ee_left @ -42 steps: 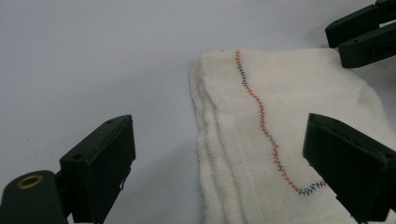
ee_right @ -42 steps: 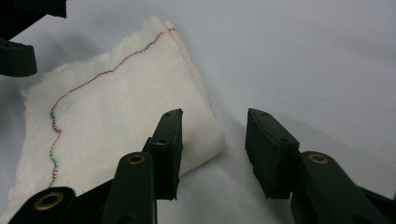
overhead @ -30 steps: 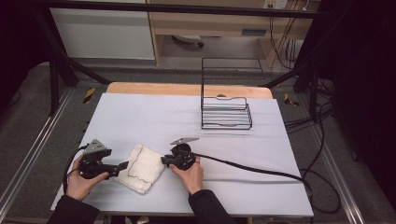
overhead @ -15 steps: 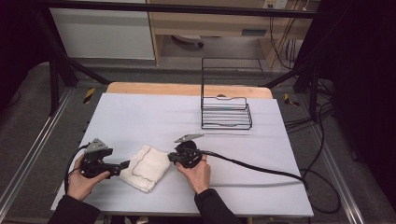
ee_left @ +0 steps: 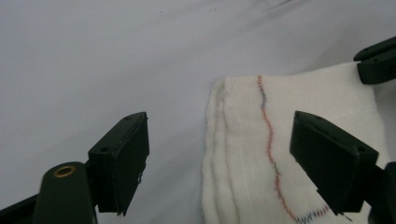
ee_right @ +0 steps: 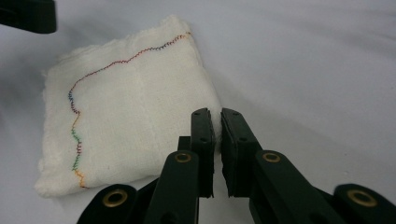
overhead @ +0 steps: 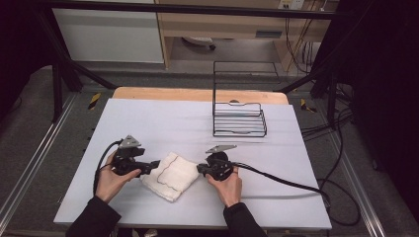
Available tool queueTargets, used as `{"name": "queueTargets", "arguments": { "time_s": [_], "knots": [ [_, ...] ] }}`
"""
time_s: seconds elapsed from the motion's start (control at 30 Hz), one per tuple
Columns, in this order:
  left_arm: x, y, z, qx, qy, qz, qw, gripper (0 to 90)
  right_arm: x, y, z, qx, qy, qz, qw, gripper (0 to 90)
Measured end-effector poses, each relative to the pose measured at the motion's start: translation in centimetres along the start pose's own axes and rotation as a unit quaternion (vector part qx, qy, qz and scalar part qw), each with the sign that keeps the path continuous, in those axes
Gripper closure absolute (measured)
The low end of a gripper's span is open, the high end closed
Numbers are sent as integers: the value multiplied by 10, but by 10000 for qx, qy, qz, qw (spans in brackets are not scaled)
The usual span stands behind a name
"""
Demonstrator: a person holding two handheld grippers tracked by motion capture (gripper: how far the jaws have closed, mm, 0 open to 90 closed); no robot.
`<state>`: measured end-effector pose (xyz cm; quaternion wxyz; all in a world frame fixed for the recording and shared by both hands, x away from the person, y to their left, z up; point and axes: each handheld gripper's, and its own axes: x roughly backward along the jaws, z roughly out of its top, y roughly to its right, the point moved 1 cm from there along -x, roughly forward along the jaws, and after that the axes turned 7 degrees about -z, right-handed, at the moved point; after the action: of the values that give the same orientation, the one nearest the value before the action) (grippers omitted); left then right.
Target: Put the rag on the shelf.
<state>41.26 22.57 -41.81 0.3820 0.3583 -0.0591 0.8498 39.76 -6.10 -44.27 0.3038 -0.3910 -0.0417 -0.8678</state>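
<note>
A folded white cloth with a wavy coloured stitch line lies flat near the table's front. My right gripper meets its right corner. In the right gripper view the jaws stand together with that corner of the cloth pinched at their tips. My left gripper is at the cloth's left side and open. Its jaws have just been closing. In the left gripper view they straddle the edge of the cloth without pressing on it.
A black wire rack stands at the back right of the pale table top. The right gripper's cable trails to the right across the table. Dark frame bars and floor rails ring the table.
Both hands have moved to the right. The cloth has shifted right along with the right gripper's tips. The left gripper followed up to the cloth's left edge.
</note>
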Motion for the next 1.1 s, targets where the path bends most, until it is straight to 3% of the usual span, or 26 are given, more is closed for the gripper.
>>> {"name": "queueTargets", "arguments": {
  "time_s": [0.17, 0.27, 0.4, 0.9, 0.93, 0.97, 1.0, 1.1],
  "knots": [
    [-28, -3, 11, 68, -142, 1, 9999, 311, -7, 1, -2, 138, 61, -127, 9998, 834],
    [-41, -6, 11, 141, -105, -66, 9998, 372, -10, 2, -2, 177, 121, -184, 9996, 834],
    [-53, -12, 8, 289, -229, -93, 9993, 431, -14, 6, 1, 252, 213, -253, 9991, 837],
    [-60, -10, 7, 389, -240, -266, 9986, 612, -28, 16, 9, 324, 399, -360, 9980, 827],
    [-60, -9, 7, 403, -245, -316, 9984, 682, -27, 16, 9, 347, 416, -401, 9977, 779],
    [-61, -9, 6, 425, -256, -367, 9981, 682, -27, 16, 9, 347, 416, -401, 9977, 779],
    [-61, -8, 7, 443, -264, -375, 9980, 728, -25, 17, 9, 403, 484, -463, 9969, 711],
    [-61, -7, 7, 458, -281, -362, 9979, 751, -22, 16, 10, 422, 571, -457, 9964, 630]
  ]
}}
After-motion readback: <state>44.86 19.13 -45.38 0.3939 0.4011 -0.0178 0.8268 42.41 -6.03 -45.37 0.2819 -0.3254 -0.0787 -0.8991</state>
